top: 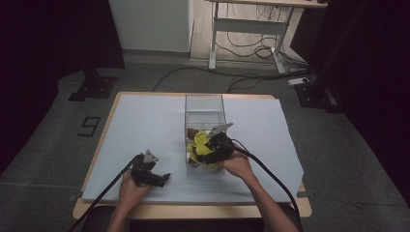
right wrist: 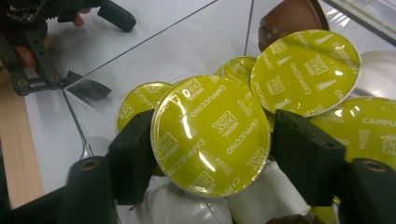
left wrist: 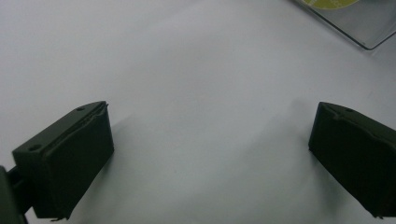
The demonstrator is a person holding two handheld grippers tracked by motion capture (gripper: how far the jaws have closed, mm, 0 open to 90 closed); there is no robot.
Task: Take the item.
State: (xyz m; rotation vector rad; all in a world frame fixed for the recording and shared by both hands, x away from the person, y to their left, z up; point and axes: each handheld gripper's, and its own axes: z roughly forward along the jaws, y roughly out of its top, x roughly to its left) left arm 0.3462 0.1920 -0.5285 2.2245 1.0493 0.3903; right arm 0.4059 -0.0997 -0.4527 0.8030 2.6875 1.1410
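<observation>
Right gripper view: the right gripper (right wrist: 212, 154) reaches into the clear box (right wrist: 140, 51), its jaws flanking one coffee capsule (right wrist: 210, 135) whose yellow lid faces the camera; whether they press it I cannot tell. At least five yellow-lidded capsules lie there, one brown capsule (right wrist: 287, 18) beyond. The left gripper (left wrist: 210, 154) rests wide open on the table (left wrist: 196, 70).

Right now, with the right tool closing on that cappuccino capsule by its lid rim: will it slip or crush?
The capsule has a glossy foil lid, so probably slippery. It looks light; its thin rim may flex. The right tool brackets it.
</observation>
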